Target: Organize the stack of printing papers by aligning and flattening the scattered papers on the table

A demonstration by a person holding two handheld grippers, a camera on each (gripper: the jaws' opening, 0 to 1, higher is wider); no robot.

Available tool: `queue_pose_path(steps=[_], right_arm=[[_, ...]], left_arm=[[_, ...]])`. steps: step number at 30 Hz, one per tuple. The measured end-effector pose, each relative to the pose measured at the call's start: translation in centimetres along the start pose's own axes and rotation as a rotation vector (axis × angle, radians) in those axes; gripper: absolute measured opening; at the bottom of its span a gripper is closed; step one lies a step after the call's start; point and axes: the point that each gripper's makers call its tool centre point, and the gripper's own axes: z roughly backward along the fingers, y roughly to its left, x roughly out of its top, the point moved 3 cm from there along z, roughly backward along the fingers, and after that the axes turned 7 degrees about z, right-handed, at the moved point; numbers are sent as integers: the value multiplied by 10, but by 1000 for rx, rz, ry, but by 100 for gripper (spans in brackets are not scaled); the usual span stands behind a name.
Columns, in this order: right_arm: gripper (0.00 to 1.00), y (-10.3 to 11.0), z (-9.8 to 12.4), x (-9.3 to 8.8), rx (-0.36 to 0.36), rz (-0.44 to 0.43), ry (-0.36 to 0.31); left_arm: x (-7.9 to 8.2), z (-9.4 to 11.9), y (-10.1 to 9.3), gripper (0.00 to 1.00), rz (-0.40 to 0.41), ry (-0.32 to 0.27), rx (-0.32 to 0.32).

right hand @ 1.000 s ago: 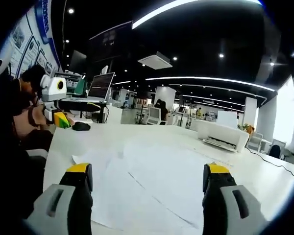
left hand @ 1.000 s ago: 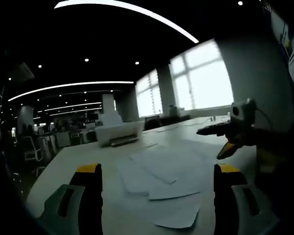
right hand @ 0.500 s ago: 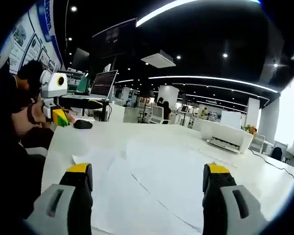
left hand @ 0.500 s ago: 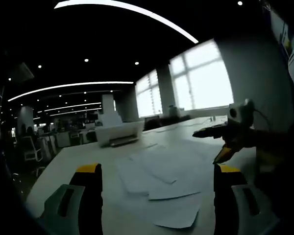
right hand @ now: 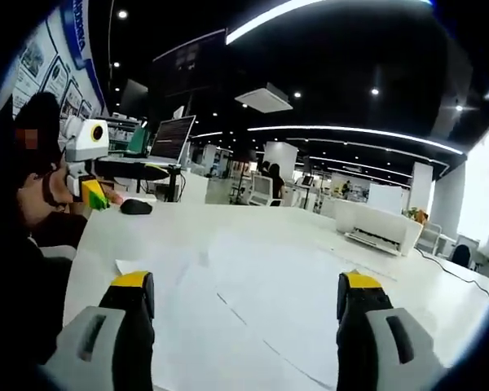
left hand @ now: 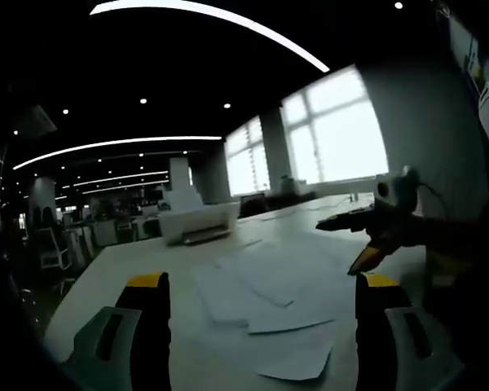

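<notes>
- The papers (left hand: 265,297) lay loose on the white table (left hand: 130,261), some sheets on top of others and turned different ways, with corners poking out.
- In the right gripper view the papers (right hand: 253,318) spread flat across the table (right hand: 440,301), and thin edge lines showed where one sheet lay over the next.
- The sheets looked thin, white, smooth and bendy. They would likely slide on the table with a small push.
- The left gripper (left hand: 261,326) sat low near the close edge of the papers with its jaws wide apart, holding nothing.
- The right gripper (right hand: 243,322) also hung over the papers with its jaws spread wide and nothing between them.
- In the left gripper view the right gripper (left hand: 373,241) showed from the side, above the far side of the sheets, with a yellow tip.
- In the right gripper view the left gripper (right hand: 88,189) showed far off by the person's hand.
- I think the job had only just begun. A good way would be to push the sheets in from both sides, gently, so the edges line up and no corners fold.
- A white printer (left hand: 197,221) stood at the back of the table, boxy and hard. A dark mouse (right hand: 135,207) lay far from the papers.
</notes>
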Motion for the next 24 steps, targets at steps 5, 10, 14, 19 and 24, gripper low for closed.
queue_pose_path(steps=[5,10,14,19,24], right_arm=[[88,-1,-4,-1,4,-2,3],[88,-1,-10,-2,10,-3,12],[88,-5,-14,-4,13,-15,14],[88,-8,-19,-3,12,-13,16],[88,-13,-26,-4,19,-28,16]], left_arm=[[0,1,0,97,0,-1,2],[-1,0,-1,97,-1,1,0],[0,0,-2,97,-3,-1,-2],[1,0,-1,97,-4,-1,-2],[1,0,0,97,-4,-2,0]])
